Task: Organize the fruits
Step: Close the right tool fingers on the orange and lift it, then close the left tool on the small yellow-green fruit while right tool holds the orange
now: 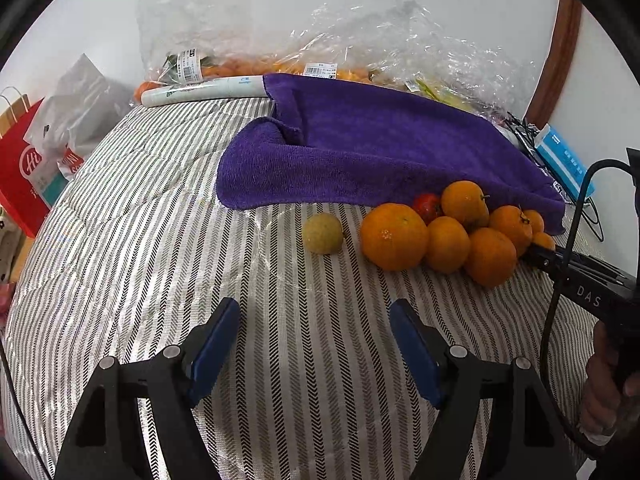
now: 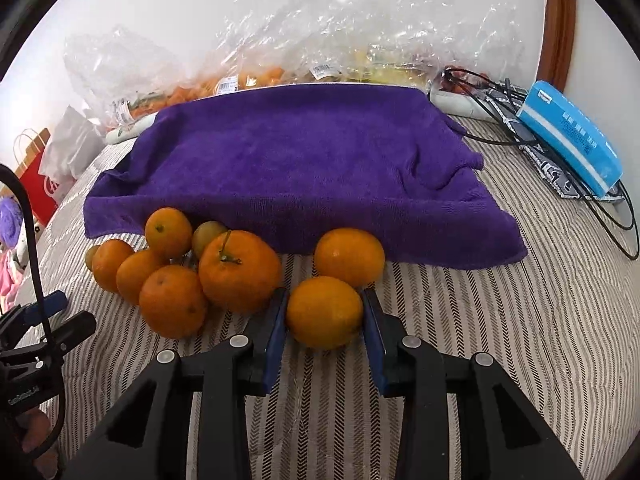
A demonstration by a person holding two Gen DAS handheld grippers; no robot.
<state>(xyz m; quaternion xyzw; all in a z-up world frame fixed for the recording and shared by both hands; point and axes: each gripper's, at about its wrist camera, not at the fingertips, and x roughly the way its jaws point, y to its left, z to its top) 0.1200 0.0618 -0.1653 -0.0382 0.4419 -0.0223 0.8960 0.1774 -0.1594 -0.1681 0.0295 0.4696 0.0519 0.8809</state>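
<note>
My right gripper (image 2: 325,300) is shut on an orange (image 2: 324,312) that rests on the striped cloth, with a blue pad pressed on each side. Another orange (image 2: 349,258) lies just behind it. A pile of several oranges (image 2: 240,270) with a yellow-green fruit (image 2: 208,236) sits to its left. In the left wrist view my left gripper (image 1: 315,306) stands open over bare cloth, with nothing between its fingers. Ahead of it lie a lone yellow-green fruit (image 1: 323,233), a large orange (image 1: 394,237), a red tomato (image 1: 427,205) and more oranges (image 1: 490,256). A purple towel (image 1: 360,152) lies behind the fruit.
Clear plastic bags (image 2: 280,40) holding more fruit lean on the wall at the back. A blue box (image 2: 572,136) and black cables (image 2: 616,208) lie at the right. A red paper bag (image 1: 24,176) stands at the left edge. A white tube (image 1: 200,90) lies beside the towel.
</note>
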